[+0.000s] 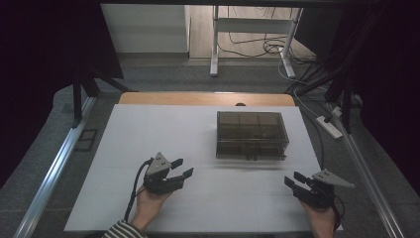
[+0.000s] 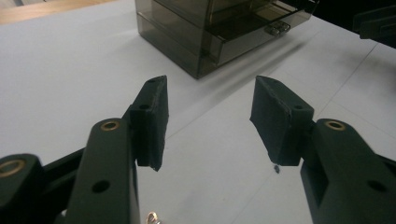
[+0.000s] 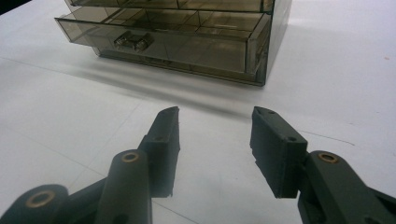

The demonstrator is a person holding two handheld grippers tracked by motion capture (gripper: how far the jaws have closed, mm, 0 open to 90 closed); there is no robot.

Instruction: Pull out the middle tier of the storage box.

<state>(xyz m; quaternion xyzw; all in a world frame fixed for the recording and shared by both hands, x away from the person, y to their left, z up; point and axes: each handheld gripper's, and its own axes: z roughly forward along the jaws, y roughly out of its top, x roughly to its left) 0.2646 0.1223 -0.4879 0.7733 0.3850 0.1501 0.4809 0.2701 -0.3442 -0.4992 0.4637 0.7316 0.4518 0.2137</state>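
From the high view, a smoke-tinted clear plastic drawer box (image 1: 251, 135) sits on the white table sheet (image 1: 163, 129), right of centre and nearer the far wooden edge than the near one. The left gripper (image 1: 180, 167) rests low on the sheet, well left of the box and closer to the person, its jaws parted with nothing between them. The right gripper (image 1: 295, 179) lies near the sheet's right edge, just ahead of its near corner, its jaws also apart and empty. A broad bare stretch of sheet lies between the two grippers and in front of the box. In the left gripper view, the two black pads (image 2: 152, 122) stand well apart over bare white sheet, and the box (image 2: 205, 32) stands ahead, one corner turned toward the camera, its lower drawer with a clear handle (image 2: 277, 27) facing right. In the right gripper view, the pads (image 3: 275, 149) are moderately spread, holding nothing, and the box (image 3: 187, 37) lies ahead with open sheet before its drawer front, whose handle (image 3: 132, 40) sits left of centre.
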